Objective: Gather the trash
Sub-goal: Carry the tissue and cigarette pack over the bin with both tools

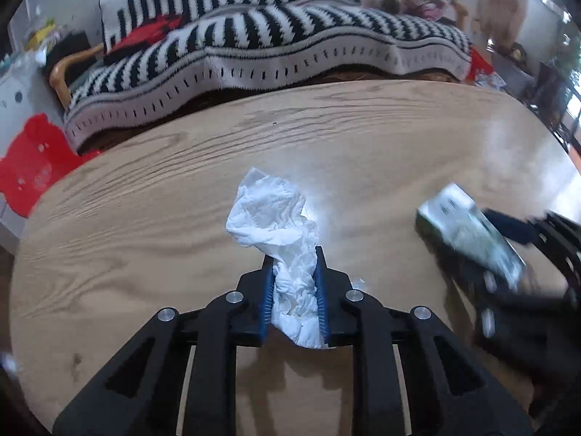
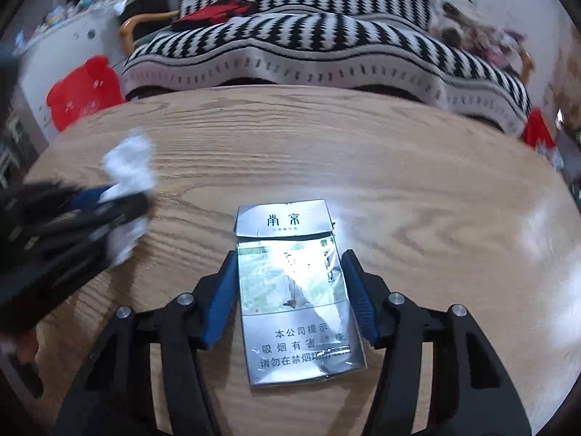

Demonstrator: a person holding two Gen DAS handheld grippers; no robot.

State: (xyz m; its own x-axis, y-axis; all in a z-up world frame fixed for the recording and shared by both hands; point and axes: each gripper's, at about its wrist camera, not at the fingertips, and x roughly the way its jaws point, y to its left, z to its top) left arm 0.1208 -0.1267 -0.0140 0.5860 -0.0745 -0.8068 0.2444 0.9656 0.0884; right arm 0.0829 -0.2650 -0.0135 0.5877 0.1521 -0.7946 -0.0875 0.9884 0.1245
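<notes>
Left gripper (image 1: 294,254): blue pads clamped hard on a crumpled white tissue (image 1: 276,214). The wad bulges out ahead of the fingertips and hangs out behind the pads too. It is over the wooden table (image 1: 145,189); whether its front edge touches the wood I cannot tell.

Right gripper (image 2: 288,258): jaws set either side of a silver cigarette pack (image 2: 290,290). The pack's flip lid is torn open and bent forward, with printed warning text on the lower panel. The left pad lies against the pack's edge; on the right side a thin gap seems to show, so a firm grip is not certain. From the left wrist view the same pack shows blurred at the right, in front of that gripper's fingers.

The two grippers are side by side over the near half of the table, well apart. The table top beyond them is bare light oak grain.

Past the far edge: a sofa under a black-and-white striped blanket (image 1: 290,36), a red cushion (image 1: 152,29) on it, and a red plastic stool (image 1: 32,160) to the left.
</notes>
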